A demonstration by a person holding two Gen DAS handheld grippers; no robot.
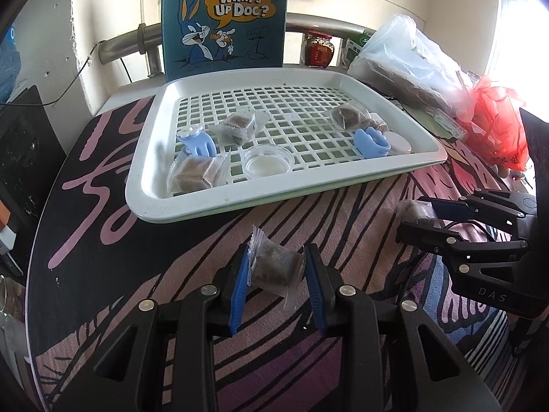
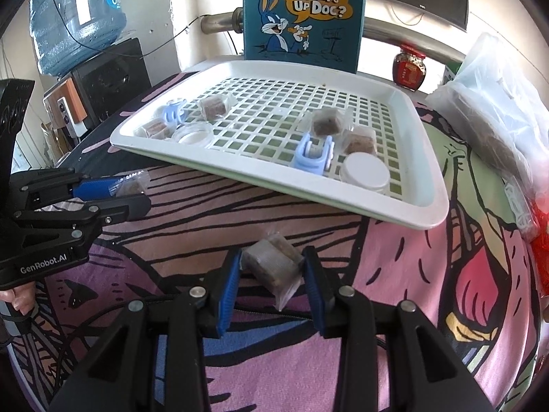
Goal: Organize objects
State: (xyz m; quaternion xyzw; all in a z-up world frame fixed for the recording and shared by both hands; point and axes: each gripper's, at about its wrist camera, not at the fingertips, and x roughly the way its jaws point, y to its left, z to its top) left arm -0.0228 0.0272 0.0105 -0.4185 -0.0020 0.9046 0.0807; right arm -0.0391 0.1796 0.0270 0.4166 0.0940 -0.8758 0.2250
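Left claw: left gripper (image 1: 276, 267), black with blue pads, pinching a clear-wrapped brown square snack packet (image 1: 274, 267); packet held just above the patterned pink-and-black table cover (image 1: 343, 213).
Right claw: right gripper (image 2: 271, 267), same build, pinching a second clear-wrapped brown snack packet (image 2: 272, 266) above the cover, in front of the tray's near rim.
Hidden or unclear: contents of the pale translucent plastic bag (image 1: 408, 58) hard to make out; red mesh bag (image 1: 497, 130) washed out by window glare; packet in the right claw mostly covered by the fingers in the left wrist view; a fingertip of the holding hand (image 2: 19, 300) cut off at the frame edge.
Pose: both claws pointing steeply downward toward the white slotted plastic tray (image 1: 147, 158), side by side, well apart.
Tray contents: four wrapped brown packets, two light-blue plastic clips (image 1: 197, 142), an open clear round dish (image 1: 267, 164), a white-lidded round jar (image 2: 365, 173).
Behind tray: teal cartoon-rabbit board (image 1: 224, 17), upright; red-capped glass jar (image 1: 317, 49).
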